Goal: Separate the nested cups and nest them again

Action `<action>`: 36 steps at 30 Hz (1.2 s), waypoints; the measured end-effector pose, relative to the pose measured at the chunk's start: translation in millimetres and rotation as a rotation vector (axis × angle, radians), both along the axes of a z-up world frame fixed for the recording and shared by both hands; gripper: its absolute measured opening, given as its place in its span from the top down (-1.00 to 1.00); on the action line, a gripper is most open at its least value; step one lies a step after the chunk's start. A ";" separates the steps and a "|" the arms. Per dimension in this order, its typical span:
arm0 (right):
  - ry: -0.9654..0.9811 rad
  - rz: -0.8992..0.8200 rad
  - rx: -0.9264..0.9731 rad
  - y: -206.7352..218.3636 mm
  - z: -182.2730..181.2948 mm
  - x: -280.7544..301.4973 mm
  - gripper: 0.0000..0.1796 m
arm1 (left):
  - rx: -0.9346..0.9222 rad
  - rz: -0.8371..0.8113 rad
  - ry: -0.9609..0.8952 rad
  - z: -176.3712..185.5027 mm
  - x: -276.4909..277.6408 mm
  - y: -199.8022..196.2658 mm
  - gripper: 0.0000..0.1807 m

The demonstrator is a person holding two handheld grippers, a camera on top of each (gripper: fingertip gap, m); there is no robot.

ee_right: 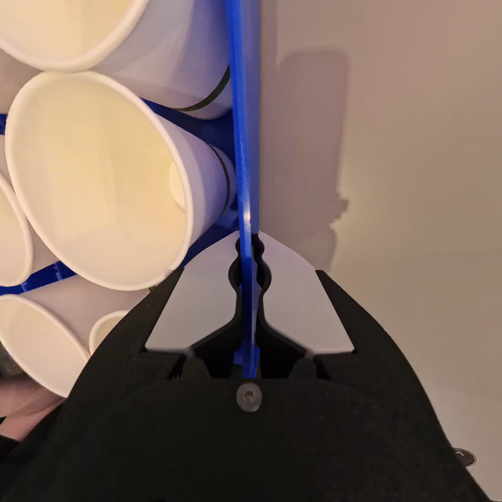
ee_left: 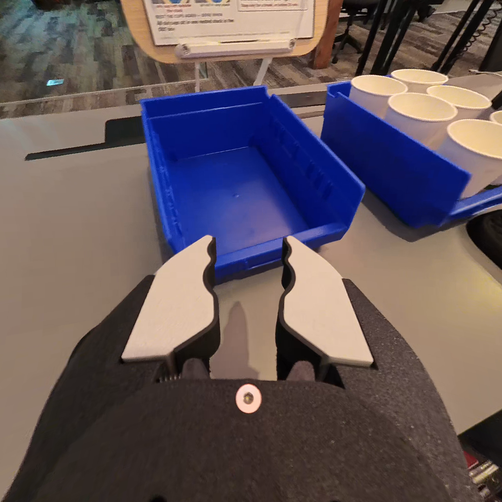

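Several white paper cups stand upright and apart in a blue bin at the right. An empty blue bin sits in the middle. My left gripper is open and empty, hovering at the empty bin's near rim. My right gripper is shut on the thin side wall of the cup-filled blue bin. The cups lie just left of its fingers; one cup's rim nearly touches the left finger.
Both bins rest on a grey table. A wooden board with a white instruction sheet stands behind the table. Black chair and table legs stand at the far right. A dark round object sits at the right edge.
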State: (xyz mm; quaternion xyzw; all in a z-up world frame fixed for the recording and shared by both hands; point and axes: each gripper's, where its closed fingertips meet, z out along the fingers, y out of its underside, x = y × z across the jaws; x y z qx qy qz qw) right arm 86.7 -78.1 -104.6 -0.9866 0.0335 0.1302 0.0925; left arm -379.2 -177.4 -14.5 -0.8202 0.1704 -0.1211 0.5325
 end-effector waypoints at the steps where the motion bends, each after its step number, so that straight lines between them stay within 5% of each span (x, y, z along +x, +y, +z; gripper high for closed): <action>1: 0.004 0.003 -0.008 -2.4 1.0 -1.0 0.95 | -0.005 0.012 -0.005 -1.6 -8.4 -2.1 0.50; 11: 0.038 0.000 -0.020 -7.2 32.2 -15.7 0.95 | -0.023 0.118 -0.025 -17.0 -74.7 -21.2 0.50; 20: -0.075 0.077 0.055 5.3 152.5 -66.9 0.95 | -0.001 0.179 -0.057 -14.2 -117.6 -33.4 0.49; 27: -0.023 0.250 0.097 38.8 214.8 -208.5 0.95 | -0.015 0.259 -0.050 -18.4 -168.0 -53.9 0.49; 36: 0.125 0.577 0.084 72.7 201.5 -453.6 0.95 | 0.009 0.487 0.008 -16.0 -265.2 -90.7 0.49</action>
